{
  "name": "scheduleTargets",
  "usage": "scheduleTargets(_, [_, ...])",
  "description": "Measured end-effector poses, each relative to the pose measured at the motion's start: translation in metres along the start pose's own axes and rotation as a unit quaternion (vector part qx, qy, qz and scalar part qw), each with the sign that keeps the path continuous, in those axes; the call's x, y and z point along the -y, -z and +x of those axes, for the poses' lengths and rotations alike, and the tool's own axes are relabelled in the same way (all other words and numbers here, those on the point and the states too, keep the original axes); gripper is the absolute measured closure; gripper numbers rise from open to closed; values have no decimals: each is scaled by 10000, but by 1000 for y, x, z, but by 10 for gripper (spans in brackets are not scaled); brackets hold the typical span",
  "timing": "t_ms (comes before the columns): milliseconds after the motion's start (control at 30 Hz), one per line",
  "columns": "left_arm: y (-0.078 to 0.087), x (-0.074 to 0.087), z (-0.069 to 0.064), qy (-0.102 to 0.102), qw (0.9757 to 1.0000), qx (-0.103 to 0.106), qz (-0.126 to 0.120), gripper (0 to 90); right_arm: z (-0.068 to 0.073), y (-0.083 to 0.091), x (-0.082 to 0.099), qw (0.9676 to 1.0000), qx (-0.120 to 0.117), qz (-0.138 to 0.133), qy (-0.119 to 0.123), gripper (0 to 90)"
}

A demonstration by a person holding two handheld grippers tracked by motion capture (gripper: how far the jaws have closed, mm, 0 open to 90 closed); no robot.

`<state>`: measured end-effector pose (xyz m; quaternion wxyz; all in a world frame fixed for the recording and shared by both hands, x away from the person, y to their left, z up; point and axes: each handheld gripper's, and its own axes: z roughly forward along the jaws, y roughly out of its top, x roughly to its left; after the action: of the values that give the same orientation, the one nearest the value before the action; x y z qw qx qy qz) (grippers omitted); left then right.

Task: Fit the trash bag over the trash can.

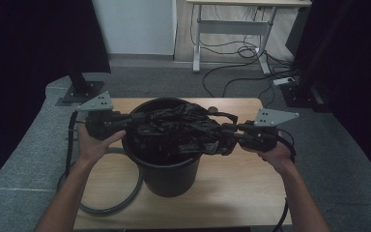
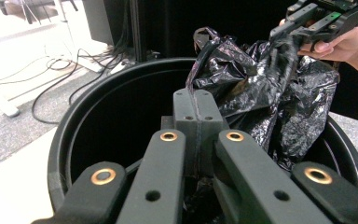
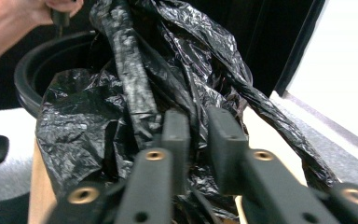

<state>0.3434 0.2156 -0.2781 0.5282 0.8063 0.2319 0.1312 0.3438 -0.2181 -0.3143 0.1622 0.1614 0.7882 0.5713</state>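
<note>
Looking down from the high view, one crinkly black plastic bag is stretched left to right over one round black bucket on the wooden tabletop, with the left gripper and right gripper at its ends. From the left gripper view, its fingers are clamped tight on a thin bag edge. In the right gripper view, the fingers sit narrowly apart with glossy bag folds bunched between them.
</note>
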Motion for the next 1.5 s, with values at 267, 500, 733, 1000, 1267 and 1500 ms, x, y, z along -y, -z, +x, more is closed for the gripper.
scheduleTargets(267, [1,8,-9,-185,9997,127,-23,900,-5,25,-7,9984,34,-411,-383,565])
scheduleTargets(500, [2,10,-14,-277,9994,227,-16,900,-16,9,-19,9973,255,-163,-667,480])
scheduleTargets(733, [1,10,-17,-306,9992,274,1,900,-12,-20,-35,9956,127,208,-902,386])
scheduleTargets(1000, [2,7,-19,-265,9990,362,44,878,7,-48,-25,9935,112,851,-753,415])
scheduleTargets(1267, [-2,-17,-10,-166,9989,442,18,519,9,-47,-22,9953,317,836,-361,683])
scheduleTargets(1500, [-18,-36,4,34,9976,696,46,429,9,-47,-23,9963,169,839,-108,747])
